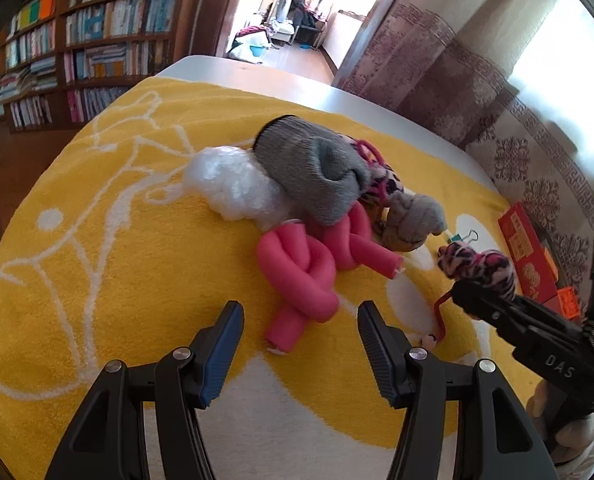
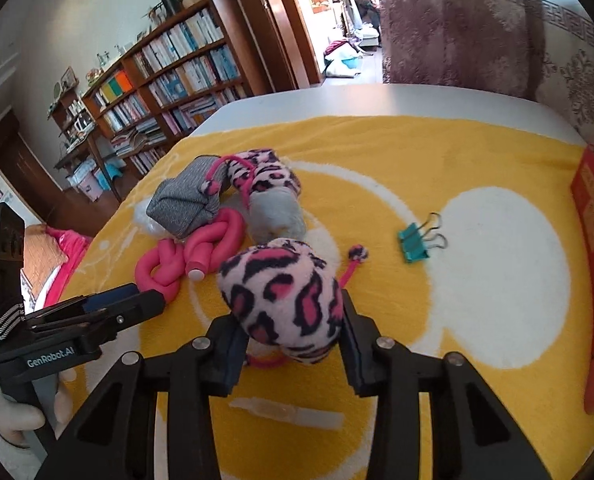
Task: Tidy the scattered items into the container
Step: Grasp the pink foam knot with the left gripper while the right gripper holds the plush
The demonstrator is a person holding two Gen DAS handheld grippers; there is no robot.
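leopard mitten (image 2: 285,296) clenched in right jaws, left jaws released above pink foam roller (image 1: 297,280), binder clip (image 2: 417,240) well apart

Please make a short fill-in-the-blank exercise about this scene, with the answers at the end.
1. The right tongs are closed on a pink leopard-print ____.
2. The left tongs are open, hovering above the pink foam ____.
3. The binder clip on the yellow towel is ____ in colour.

Answers: plush toy; tube; teal
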